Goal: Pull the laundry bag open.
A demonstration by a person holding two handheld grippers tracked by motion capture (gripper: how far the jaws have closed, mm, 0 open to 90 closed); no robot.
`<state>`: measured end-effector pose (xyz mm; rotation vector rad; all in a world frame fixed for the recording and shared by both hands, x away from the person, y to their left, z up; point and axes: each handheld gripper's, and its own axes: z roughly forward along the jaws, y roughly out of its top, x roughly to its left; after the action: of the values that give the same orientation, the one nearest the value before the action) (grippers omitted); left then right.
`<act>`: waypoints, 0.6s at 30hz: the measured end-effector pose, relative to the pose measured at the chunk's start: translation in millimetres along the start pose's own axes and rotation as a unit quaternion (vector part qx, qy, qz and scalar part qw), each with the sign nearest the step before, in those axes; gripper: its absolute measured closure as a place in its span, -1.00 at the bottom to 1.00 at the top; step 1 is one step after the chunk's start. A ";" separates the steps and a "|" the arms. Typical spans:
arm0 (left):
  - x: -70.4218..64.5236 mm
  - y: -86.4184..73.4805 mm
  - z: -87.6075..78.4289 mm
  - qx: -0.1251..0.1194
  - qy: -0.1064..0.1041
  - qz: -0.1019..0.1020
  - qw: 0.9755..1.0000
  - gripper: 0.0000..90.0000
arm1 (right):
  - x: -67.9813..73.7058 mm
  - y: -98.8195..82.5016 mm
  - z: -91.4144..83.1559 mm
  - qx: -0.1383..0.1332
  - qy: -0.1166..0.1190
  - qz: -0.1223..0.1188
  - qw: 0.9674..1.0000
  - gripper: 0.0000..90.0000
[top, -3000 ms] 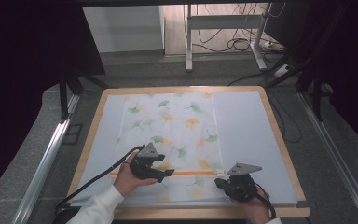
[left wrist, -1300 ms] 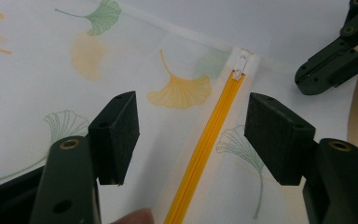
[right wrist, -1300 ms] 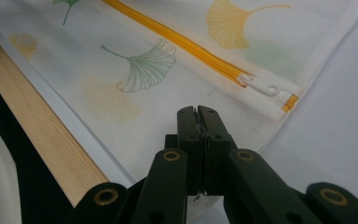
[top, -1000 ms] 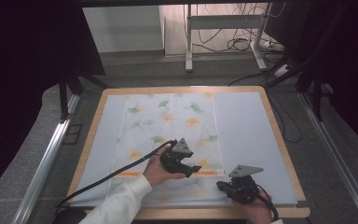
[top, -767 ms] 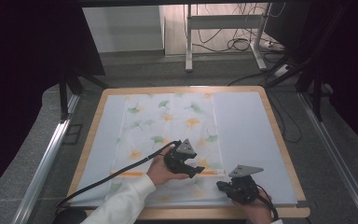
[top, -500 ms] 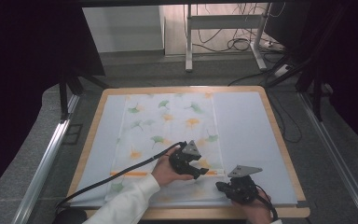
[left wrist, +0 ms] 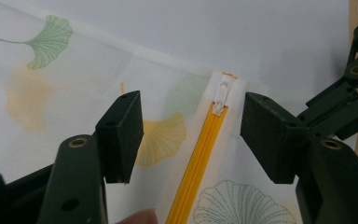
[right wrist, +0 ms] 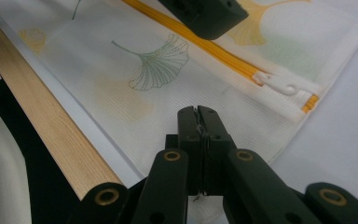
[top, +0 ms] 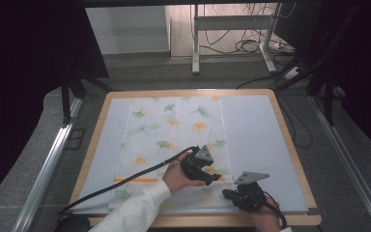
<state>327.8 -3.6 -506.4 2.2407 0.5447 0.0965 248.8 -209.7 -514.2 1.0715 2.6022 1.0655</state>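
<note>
Right claw (right wrist: 198,112): two black jaws rising from the bottom edge, pressed together, pinching the near edge of the fabric.

Fabric cover (right wrist: 121,70): white mesh cloth printed with green and yellow ginkgo leaves, lying flat.

Zipper (right wrist: 205,46): orange, running diagonally from the upper left toward the right corner of the cover.

Zipper pull (right wrist: 279,84): white plastic, lying near the zipper's right end.

Left claw, one jaw (right wrist: 205,14): black block at the top edge, above the zipper.

Counter (right wrist: 42,116): light wooden rim running diagonally at left; pale sheet beneath the cover.
</note>
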 end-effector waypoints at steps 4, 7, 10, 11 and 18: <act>-0.7 2.6 4.5 0.004 -0.002 -0.002 1.000 -0.11 | 0.2 -0.3 0.5 0.004 0.002 0.001 1.000 0.96; -2.2 5.3 8.2 0.004 -0.001 0.002 1.000 -0.10 | -0.9 -0.8 1.5 0.010 0.003 0.000 1.000 0.96; -2.4 7.3 12.2 0.010 -0.001 0.006 1.000 -0.09 | -0.8 -1.2 2.8 0.013 0.004 0.001 1.000 0.96; -2.5 7.9 13.5 0.012 -0.001 0.009 1.000 -0.08 | -0.9 -1.2 2.9 0.013 0.004 0.001 1.000 0.96; -6.3 12.4 21.7 0.014 -0.002 0.018 1.000 -0.05 | -2.0 -1.7 3.5 0.016 0.004 0.001 1.000 0.96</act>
<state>331.7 -28.6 -511.0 2.2781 0.5064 0.1024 250.6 -209.9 -518.1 1.0807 2.6331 1.0329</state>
